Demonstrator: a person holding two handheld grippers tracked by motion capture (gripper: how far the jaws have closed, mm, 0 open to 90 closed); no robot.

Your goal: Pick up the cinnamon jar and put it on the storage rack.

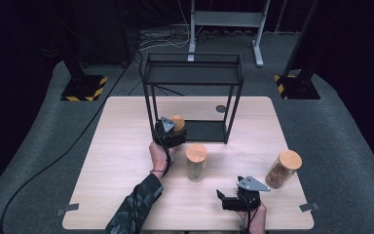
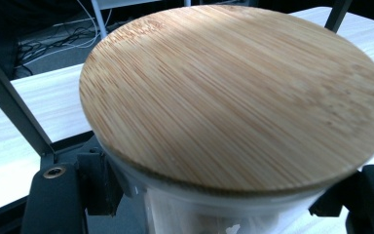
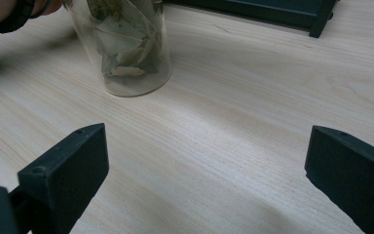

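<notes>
Glass jar with bamboo lid

The jar [image 1: 177, 127] stood upright, its round bamboo lid [image 2: 233, 92] closed, at about ten o'clock from the tabletop's centre, beside the black rack's front-left leg.

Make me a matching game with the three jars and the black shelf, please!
Things:
1. Held jar
2. Leaf jar
3. Right jar
4. Shelf

Places:
A. Table's far middle
B. Near the table's right edge
C. Between the left gripper's jaws
D. Table's middle, before the shelf

Pairs: 1-C, 2-D, 3-B, 4-A
</notes>
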